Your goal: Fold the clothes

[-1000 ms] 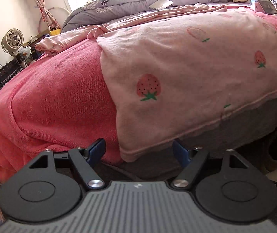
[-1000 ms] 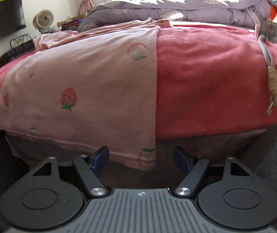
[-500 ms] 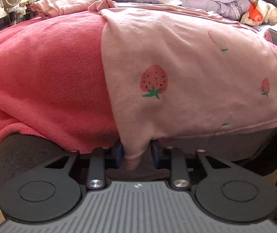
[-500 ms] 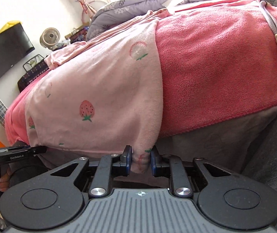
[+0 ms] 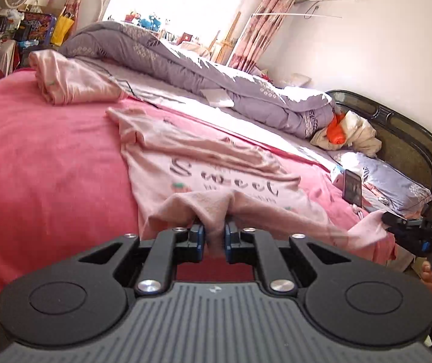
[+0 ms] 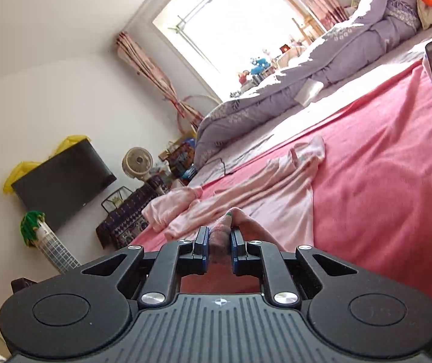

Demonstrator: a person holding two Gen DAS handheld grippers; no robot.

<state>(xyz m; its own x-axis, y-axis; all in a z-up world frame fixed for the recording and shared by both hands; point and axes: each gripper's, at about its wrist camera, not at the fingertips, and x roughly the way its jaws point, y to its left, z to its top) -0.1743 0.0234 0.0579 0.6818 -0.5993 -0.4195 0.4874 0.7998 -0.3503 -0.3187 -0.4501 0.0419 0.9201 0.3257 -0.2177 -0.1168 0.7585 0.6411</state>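
Pink strawberry pyjama top (image 5: 216,178) on bed (image 5: 49,151): hem corners clamped in left claw (image 5: 214,237) and right claw (image 6: 219,249); next, fold hem toward collar.

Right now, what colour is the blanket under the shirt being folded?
Coral pink, plain terry-like blanket; the left wrist view shows it best, beneath the pale pink shirt.

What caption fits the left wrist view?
Left tongs shut on pink shirt hem above the red bedspread.

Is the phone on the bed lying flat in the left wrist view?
No. The phone stands propped upright on the pink blanket.
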